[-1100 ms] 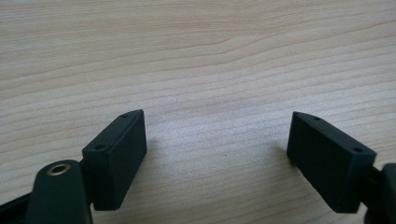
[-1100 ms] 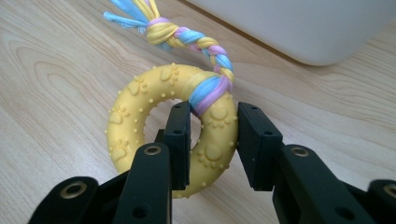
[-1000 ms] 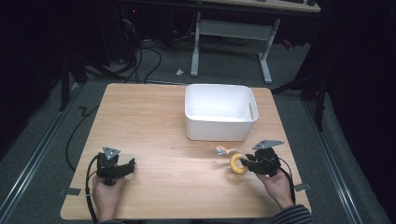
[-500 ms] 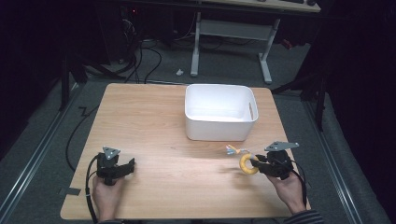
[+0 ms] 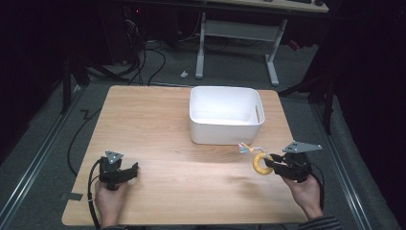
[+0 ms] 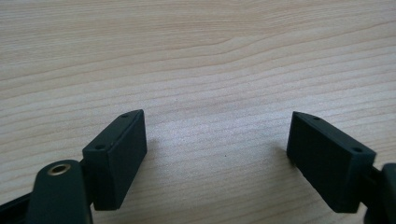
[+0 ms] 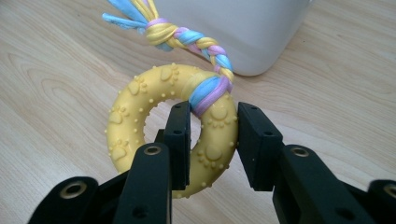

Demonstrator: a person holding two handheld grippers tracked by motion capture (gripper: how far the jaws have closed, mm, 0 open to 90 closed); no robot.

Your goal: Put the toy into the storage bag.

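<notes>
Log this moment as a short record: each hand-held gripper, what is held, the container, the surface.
left hand-held gripper: jaws open, nothing between them, low over the table
right hand-held gripper: shut on the yellow ring toy
yellow ring toy: one jaw through its hole, braided rope tied on
white bin: just beyond the toy
table: light wood

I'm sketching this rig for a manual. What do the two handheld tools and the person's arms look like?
Both tools are black. The left tool and the right tool each carry a grey three-cornered plate on top and trail a black cable. Their jaws are flat, blocky black pads with small screw holes, on arms with brass-ringed pivot holes, as the gripper views show. A striped sleeve cuff shows at the right wrist.
</notes>
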